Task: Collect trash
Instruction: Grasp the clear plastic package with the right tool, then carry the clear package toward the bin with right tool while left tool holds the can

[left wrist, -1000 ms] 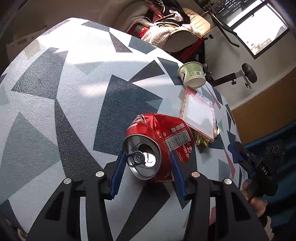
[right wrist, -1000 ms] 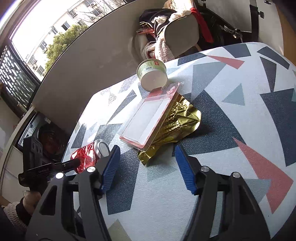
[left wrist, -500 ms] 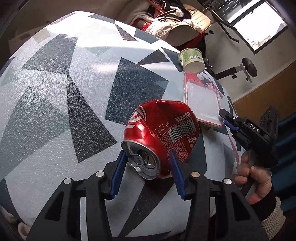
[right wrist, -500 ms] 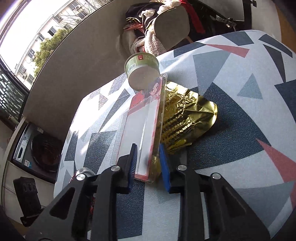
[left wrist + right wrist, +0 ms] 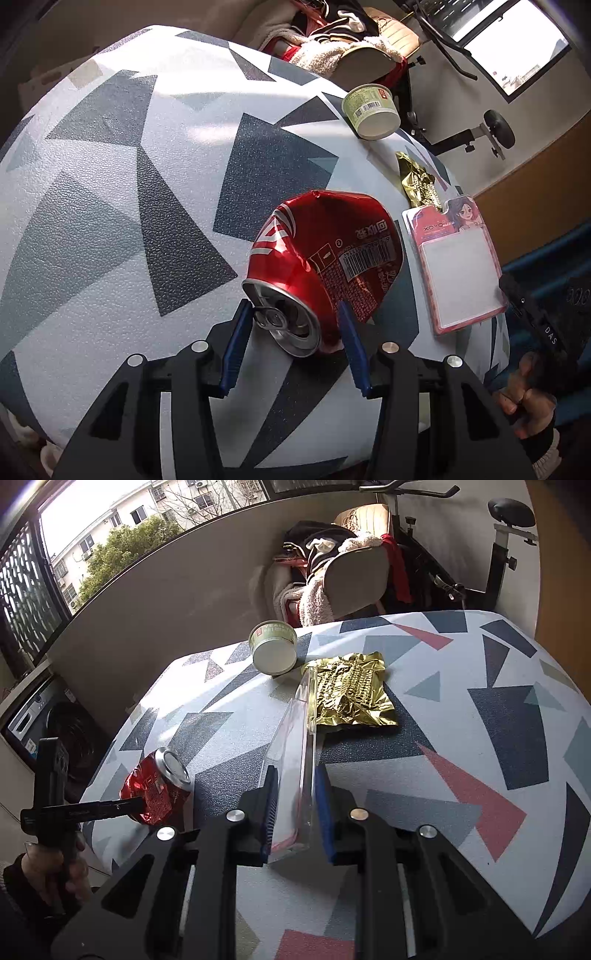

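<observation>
In the left wrist view, the left hand-held gripper (image 5: 293, 334) is clamped on the top end of a crushed red can (image 5: 325, 254), light, thin and easily dented further, held just above the patterned tabletop (image 5: 110, 184). In the right wrist view, the right hand-held gripper (image 5: 295, 805), its jaws just closed, pinches the near end of a clear plastic package (image 5: 295, 746), stiff but slippery, tilted on edge beside a crinkly gold wrapper (image 5: 349, 694); the paper cup (image 5: 274, 651) lies tipped over, its contents not visible.

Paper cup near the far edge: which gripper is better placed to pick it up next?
Neither is free: the left gripper holds the crushed red can, the right gripper the clear blister pack. Once emptied, probably the right, since the paper cup lies almost straight ahead of it.
</observation>
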Demonstrator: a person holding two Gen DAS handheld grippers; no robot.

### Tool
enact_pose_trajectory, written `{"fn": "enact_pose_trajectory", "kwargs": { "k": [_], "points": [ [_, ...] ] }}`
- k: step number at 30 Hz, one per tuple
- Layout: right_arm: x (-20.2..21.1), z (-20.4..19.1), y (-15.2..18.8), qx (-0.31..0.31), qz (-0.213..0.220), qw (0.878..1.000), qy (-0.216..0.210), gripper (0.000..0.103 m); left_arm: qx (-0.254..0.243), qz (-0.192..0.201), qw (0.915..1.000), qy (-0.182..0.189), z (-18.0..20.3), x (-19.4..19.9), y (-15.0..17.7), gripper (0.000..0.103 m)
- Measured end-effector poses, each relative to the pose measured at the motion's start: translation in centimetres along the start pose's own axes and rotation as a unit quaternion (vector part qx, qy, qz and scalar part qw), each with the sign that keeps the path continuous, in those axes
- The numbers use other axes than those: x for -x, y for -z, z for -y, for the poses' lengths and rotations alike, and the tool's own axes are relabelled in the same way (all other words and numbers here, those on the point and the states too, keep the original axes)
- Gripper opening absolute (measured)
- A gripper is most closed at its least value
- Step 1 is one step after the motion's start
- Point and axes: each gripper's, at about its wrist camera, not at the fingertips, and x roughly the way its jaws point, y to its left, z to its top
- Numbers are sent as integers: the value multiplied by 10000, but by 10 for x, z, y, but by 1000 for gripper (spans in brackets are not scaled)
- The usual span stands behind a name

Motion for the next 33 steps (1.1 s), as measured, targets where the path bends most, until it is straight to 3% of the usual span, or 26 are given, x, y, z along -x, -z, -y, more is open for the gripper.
{"fn": "enact_pose_trajectory", "kwargs": {
  "k": [11,17,23,33],
  "points": [
    [-9,-15,2,278,-212,9991,-228,24,53,-132,9998,104,0,-4,3,44],
    [-18,-18,5,109,-375,9978,-545,25,19,-153,9998,89,1,-4,3,41],
    [-5,-31,1,353,-87,9973,-639,22,-40,41,9999,131,1,7,2,31],
    [25,-41,-5,461,160,9956,-805,21,-439,253,9985,226,17,38,4,31]
  ]
}}
